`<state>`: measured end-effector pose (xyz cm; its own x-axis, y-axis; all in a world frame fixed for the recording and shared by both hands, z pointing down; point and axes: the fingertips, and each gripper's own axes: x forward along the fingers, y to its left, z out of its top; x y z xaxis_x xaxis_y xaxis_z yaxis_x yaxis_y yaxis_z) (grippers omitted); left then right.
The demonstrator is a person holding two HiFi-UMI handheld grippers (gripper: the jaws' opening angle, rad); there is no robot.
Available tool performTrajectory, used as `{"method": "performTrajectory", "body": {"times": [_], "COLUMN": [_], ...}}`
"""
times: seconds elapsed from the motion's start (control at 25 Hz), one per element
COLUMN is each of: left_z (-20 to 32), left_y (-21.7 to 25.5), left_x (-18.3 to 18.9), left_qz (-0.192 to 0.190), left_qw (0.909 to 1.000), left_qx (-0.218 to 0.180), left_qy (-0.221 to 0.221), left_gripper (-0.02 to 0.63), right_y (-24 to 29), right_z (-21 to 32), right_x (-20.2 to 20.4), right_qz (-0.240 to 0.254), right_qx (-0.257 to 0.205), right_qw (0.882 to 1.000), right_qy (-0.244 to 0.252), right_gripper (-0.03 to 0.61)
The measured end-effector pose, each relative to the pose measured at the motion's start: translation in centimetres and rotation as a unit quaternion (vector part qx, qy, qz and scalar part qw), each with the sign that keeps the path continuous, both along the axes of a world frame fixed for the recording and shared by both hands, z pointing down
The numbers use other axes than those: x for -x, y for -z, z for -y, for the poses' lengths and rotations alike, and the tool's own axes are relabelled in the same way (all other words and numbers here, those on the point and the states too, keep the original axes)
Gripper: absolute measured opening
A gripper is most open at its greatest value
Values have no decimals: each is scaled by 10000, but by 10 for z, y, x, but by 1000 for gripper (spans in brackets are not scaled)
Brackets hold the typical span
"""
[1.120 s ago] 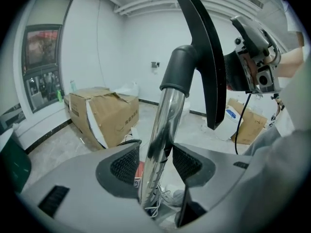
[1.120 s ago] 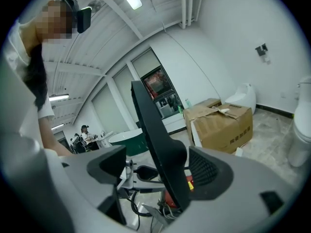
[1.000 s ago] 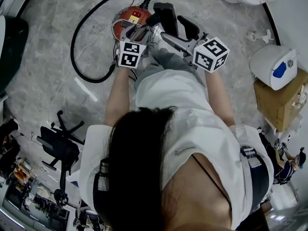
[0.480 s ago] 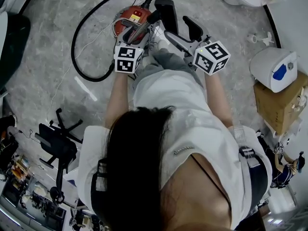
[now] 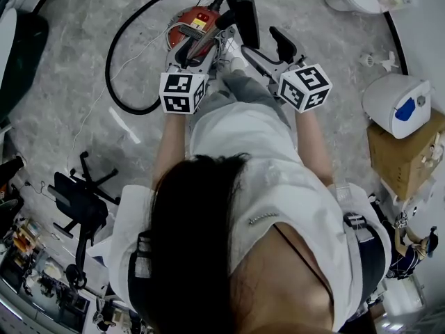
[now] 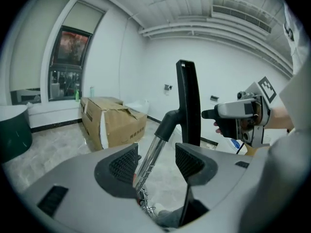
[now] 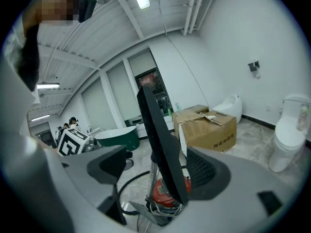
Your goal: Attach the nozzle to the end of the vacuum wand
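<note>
wand (image 6: 153, 151) between left gripper (image 6: 156, 163) jaws, just opened

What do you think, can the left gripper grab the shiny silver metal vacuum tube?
Probably yes. The left gripper has just been opening its jaws; they stand apart, with the shiny silver metal vacuum tube already running up between them. Nothing blocks it, so closing should catch it.
</note>
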<state>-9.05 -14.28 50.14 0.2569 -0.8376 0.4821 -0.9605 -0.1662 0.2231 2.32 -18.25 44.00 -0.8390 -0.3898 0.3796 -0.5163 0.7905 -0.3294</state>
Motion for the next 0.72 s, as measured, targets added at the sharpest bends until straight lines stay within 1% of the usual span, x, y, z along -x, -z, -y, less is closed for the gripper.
{"method": "performTrajectory", "body": {"times": [0.08, 0.2, 0.28, 0.44, 0.6, 0.72], "left_z": [0, -5, -10, -21, -30, -36], "left_y": [9, 22, 26, 30, 36, 41], "left_x": [0, 1, 1, 4, 4, 5], "left_qz": [18, -19, -62, -223, -118, -111], "left_qw": [9999, 9997, 9995, 9988, 9988, 9982], "left_qx": [-102, -242, -277, -316, -390, -462], "left_qy": [32, 89, 131, 306, 286, 367], "left_gripper": [239, 239, 238, 232, 205, 168], "right_y": [1, 1, 1, 4, 6, 7], "right_z": [-2, -7, -11, -20, -30, -37], "right_x": [0, 0, -3, -3, -1, 1], "right_qz": [-47, 2, 23, -36, -52, -56], "right_qx": [-79, -44, -26, -111, -150, -148], "right_qw": [9999, 9996, 9991, 9988, 9987, 9987], "right_qy": [-80, -273, -417, -466, -482, -481], "right_gripper": [390, 388, 388, 388, 387, 387]}}
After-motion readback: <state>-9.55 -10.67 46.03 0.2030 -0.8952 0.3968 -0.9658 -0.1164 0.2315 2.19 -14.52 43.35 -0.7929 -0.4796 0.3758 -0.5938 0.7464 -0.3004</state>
